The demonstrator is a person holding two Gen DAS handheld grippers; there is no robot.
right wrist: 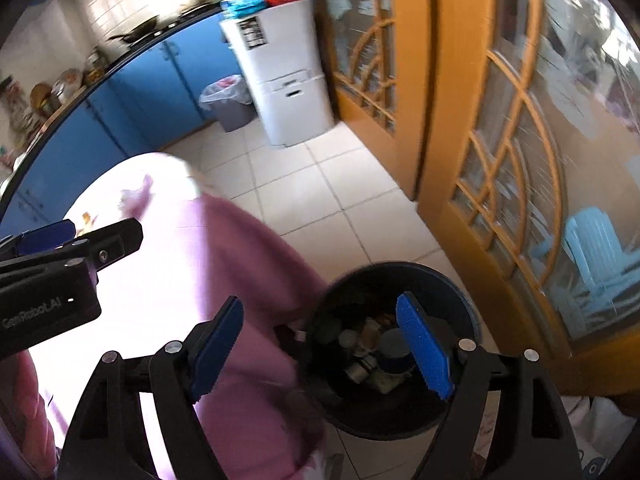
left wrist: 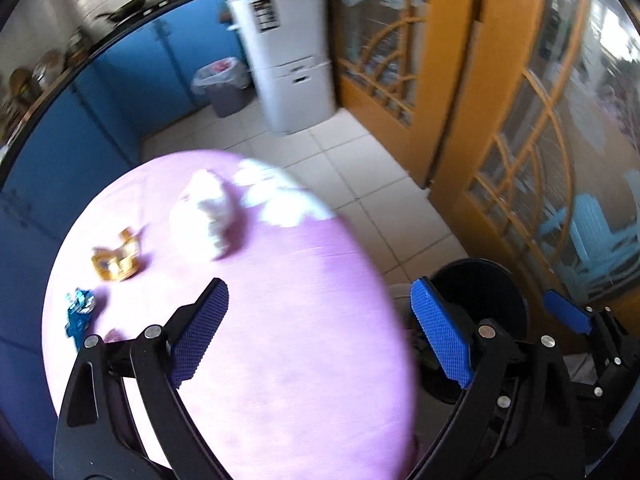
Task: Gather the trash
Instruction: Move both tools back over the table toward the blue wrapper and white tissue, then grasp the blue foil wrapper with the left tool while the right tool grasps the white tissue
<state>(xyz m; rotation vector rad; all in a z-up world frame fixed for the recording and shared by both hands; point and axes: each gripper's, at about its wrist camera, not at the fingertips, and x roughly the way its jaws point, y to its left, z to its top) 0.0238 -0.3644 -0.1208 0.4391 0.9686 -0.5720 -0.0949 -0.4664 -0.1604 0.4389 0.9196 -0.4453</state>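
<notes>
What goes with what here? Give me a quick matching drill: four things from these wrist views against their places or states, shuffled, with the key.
Things:
1. crumpled white tissue
2. gold wrapper
3. black bin
4. right gripper

Places or states:
A. on the floor beside the table, trash already inside
B. open and empty, above the bin
C. on the purple tablecloth, towards its far side
D. on the tablecloth, between the tissue and the blue wrapper

Pairs: 1-C, 2-D, 3-A, 4-B
</notes>
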